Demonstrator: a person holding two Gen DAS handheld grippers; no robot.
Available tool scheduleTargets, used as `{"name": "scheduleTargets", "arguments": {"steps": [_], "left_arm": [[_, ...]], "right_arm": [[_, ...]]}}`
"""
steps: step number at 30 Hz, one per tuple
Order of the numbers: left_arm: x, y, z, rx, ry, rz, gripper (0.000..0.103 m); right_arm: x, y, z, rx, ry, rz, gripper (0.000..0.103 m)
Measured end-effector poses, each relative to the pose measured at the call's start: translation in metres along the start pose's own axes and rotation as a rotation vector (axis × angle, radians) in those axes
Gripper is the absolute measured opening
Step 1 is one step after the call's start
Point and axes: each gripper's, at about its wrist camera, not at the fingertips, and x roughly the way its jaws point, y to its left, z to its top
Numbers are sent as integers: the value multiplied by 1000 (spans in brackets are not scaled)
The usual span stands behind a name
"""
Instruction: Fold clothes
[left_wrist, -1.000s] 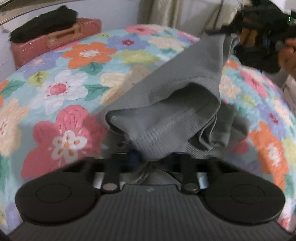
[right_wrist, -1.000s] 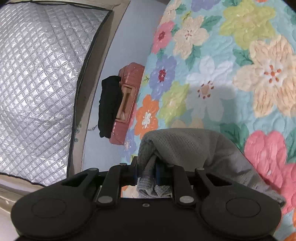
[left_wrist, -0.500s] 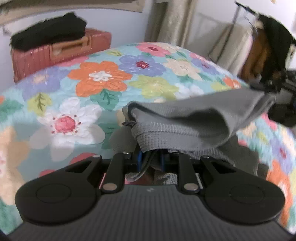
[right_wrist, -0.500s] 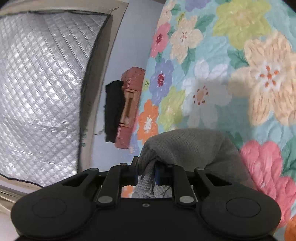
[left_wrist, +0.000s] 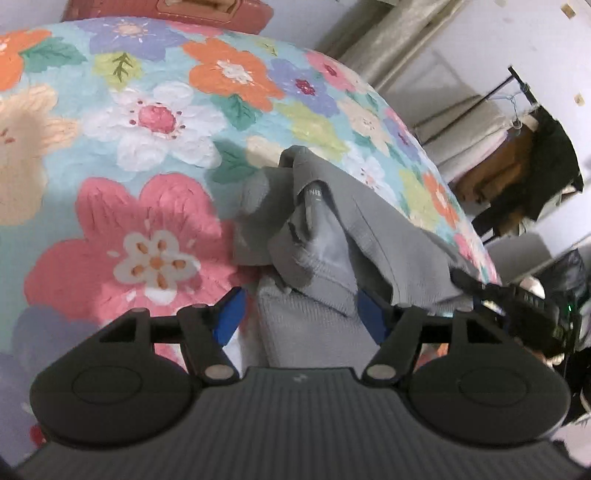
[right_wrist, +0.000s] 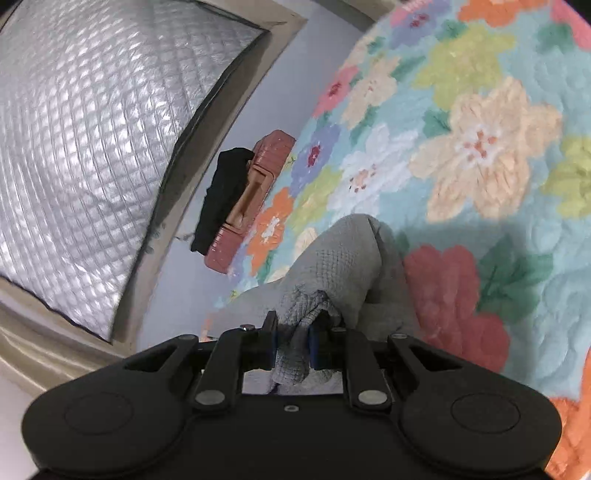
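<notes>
Grey garment (left_wrist: 373, 236) heaped on flowered bed (left_wrist: 147, 140), left tongs (left_wrist: 301, 314) spread wide around its near fold, gripping nothing, right tongs (right_wrist: 292, 345) clamped on bunched edge.

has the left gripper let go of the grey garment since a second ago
Yes. The left gripper was shut on the grey garment before; now its fingers stand apart, with the cloth lying loose on the floral quilt between them.
</notes>
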Motion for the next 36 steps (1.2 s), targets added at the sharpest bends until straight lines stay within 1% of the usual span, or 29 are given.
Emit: {"name": "scheduleTargets", "arguments": {"steps": [3,5,7,8,9,10,12,13,14,15,16,17,18,19,20,21,22,23,24,25,26,27,29,30,32,33,34,35,36], "left_arm": [[7,-2,2,11,-42,15,70],[12,-3,7,16,-86,36,72],[14,-5,11,45,-169,82,72],[16,-7,12,87,-214,103,72],[20,-9,13,124,-224,102,72],[26,-8,15,135,-202,86,70],[38,-1,17,96,-118,21,62],[43,2,16,77,-91,-3,61],[48,4,16,74,-75,-5,60],[52,5,15,83,-71,6,55],[55,4,16,98,-72,16,51],[57,3,17,121,-78,22,41],[57,0,18,150,-86,28,34],[57,-4,18,185,-99,34,32],[55,-7,17,219,-115,40,29],[52,-11,16,252,-137,46,27],[48,-14,16,280,-158,52,25],[44,-17,17,285,-176,49,19],[38,-19,20,270,-191,36,14],[32,-20,23,256,-206,24,12],[22,-22,26,225,-236,5,9],[8,-23,26,193,-280,-21,5],[-20,-32,22,191,-332,-58,5],[-32,-38,19,198,-339,-65,5],[-47,-44,8,194,-304,-61,5],[-51,-43,2,157,-262,-64,5],[-52,-41,-4,105,-198,-76,5],[-50,-37,-8,38,-127,-95,5],[-46,-32,-13,-23,-78,-106,6]], "right_arm": [[0,-1,-5,-29,-11,-10,19],[1,-3,-8,-32,-17,-8,20],[4,-9,-10,-6,-9,6,20],[5,-10,-11,-3,-4,7,20],[7,-11,-13,-4,-2,5,21],[8,-11,-14,-3,-1,5,22],[10,-13,-15,3,1,6,23],[11,-14,-15,1,3,3,24],[13,-14,-14,-8,7,-8,27],[15,-12,-14,-21,14,-23,32],[19,-11,-14,-36,20,-38,41],[22,-10,-15,-53,25,-51,42],[25,-7,-16,-75,20,-67,42],[28,-4,-17,-102,7,-84,41],[31,-1,-19,-129,-5,-101,35],[34,2,-20,-157,-16,-107,25],[37,5,-20,-173,-21,-104,21],[40,7,-17,-166,-26,-99,20],[40,9,-13,-130,-29,-83,20],[40,11,-8,-84,-27,-59,19],[38,13,-3,-37,-24,-29,19],[35,17,1,10,-20,5,19],[27,24,9,104,-4,66,19],[23,28,9,144,12,80,19],[14,35,4,205,46,86,18],[10,37,0,224,62,78,18],[4,39,-6,228,73,60,18],[0,39,-12,193,75,21,17],[-3,40,-17,141,73,-25,17]]}}
